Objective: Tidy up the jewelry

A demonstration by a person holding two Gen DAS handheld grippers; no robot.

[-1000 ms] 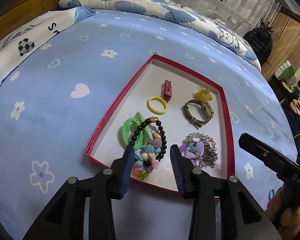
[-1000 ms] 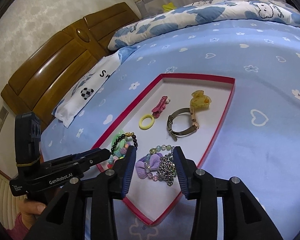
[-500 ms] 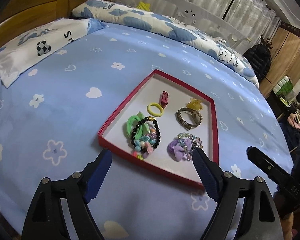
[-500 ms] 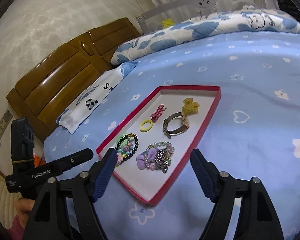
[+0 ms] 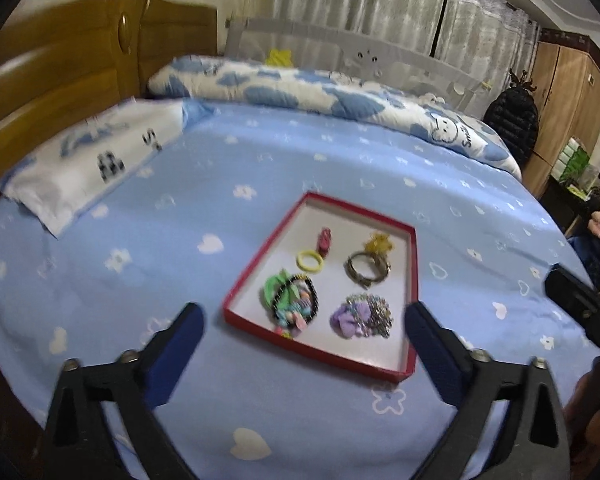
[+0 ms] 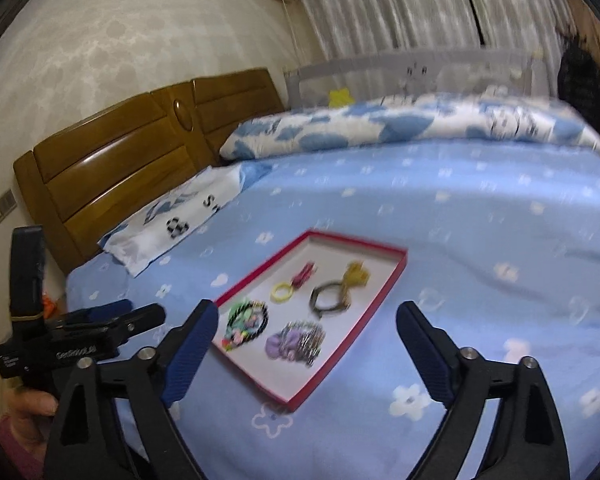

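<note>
A red-rimmed white tray lies on the blue bedsheet. In it are a red clip, a yellow ring, a watch, a yellow claw clip, a green hair tie with a black bead bracelet, and a purple bow with a chain. My left gripper hovers short of the tray, its jaws opening wide with nothing between them. My right gripper also hangs back from the tray, jaws opening and empty. The left gripper shows at the right view's left edge.
A white pillow and a wooden headboard lie to the left. A rolled blue-and-white quilt and a grey bed rail run along the far side. A wardrobe and a dark jacket stand at right.
Both grippers went from nearly shut over the tray's jewelry to wide open. Both have pulled back and up, so the tray now sits smaller and farther away.
</note>
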